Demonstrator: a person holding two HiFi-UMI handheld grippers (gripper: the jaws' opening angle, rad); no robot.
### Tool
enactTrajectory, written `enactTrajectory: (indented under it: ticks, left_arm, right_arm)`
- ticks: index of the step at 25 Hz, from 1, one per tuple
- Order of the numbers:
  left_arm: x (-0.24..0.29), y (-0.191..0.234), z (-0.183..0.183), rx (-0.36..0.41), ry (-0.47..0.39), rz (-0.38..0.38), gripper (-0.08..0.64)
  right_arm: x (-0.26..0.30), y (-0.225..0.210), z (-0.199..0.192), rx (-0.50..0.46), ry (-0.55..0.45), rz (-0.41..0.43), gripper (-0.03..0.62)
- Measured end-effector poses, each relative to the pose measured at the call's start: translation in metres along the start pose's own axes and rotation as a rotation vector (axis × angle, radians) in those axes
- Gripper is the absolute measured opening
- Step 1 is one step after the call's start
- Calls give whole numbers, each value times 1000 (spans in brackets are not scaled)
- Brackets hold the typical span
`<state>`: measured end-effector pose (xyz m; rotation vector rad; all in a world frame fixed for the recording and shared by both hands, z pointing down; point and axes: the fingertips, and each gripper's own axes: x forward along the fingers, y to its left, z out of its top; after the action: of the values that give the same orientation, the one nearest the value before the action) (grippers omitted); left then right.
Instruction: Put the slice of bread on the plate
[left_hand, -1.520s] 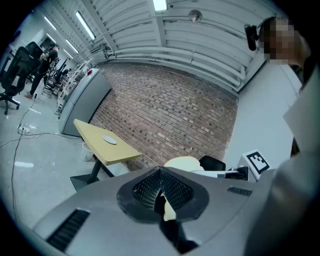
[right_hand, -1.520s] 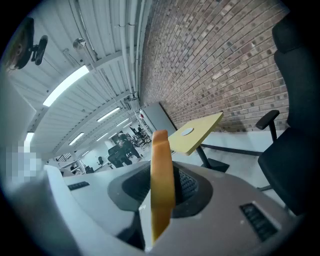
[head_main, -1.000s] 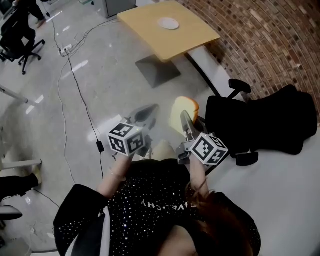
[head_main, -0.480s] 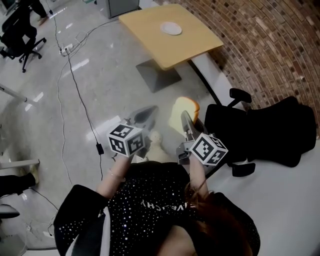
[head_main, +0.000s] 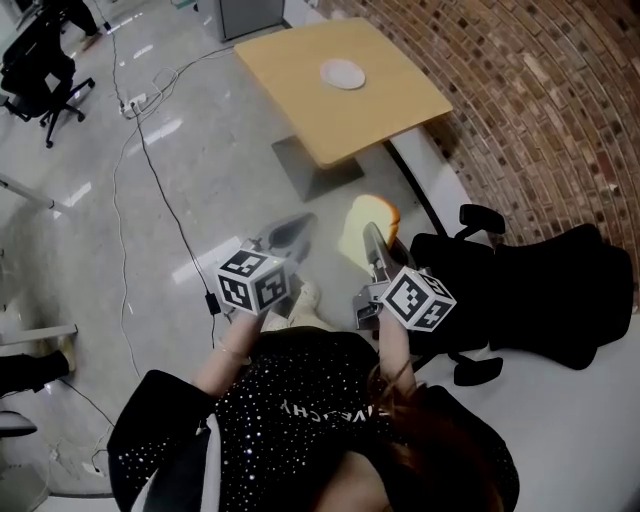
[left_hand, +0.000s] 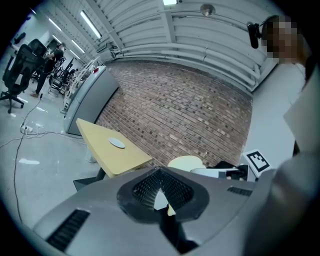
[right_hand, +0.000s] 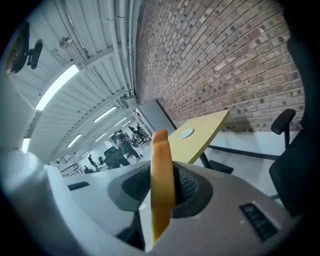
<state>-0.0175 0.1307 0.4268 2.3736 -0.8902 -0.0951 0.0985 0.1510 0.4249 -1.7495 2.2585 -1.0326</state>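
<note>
A slice of bread (head_main: 366, 222) with a golden crust stands on edge between the jaws of my right gripper (head_main: 370, 238), which is shut on it. In the right gripper view the bread (right_hand: 161, 175) shows edge-on, upright between the dark pads. My left gripper (head_main: 292, 230) hovers beside it to the left, jaws shut with nothing in them. A small white plate (head_main: 343, 73) lies on a yellow table (head_main: 400, 95) well ahead of both grippers. From the left gripper view I see the plate (left_hand: 117, 143) and the bread (left_hand: 186, 162). The plate (right_hand: 185, 133) also shows in the right gripper view.
A black office chair (head_main: 520, 285) stands close on the right, below a curved brick wall (head_main: 540, 110). A cable (head_main: 150, 170) runs across the shiny grey floor on the left. Another black chair (head_main: 40, 70) stands far left. The table rests on a grey base (head_main: 315, 165).
The table and plate have drawn nearer in the head view and the black chair has slid back, as the person walks forward. Both grippers keep their pose; the bread stays gripped.
</note>
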Motion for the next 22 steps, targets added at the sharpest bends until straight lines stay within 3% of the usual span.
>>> enactTrajectory:
  ticks: [12, 22]
  left_arm:
    - [72, 19, 26, 20, 2, 1, 9]
    - [92, 26, 29, 21, -4, 15, 9]
  right_arm:
    - [49, -40, 44, 17, -4, 10, 98]
    - [64, -52, 56, 24, -2, 29, 98]
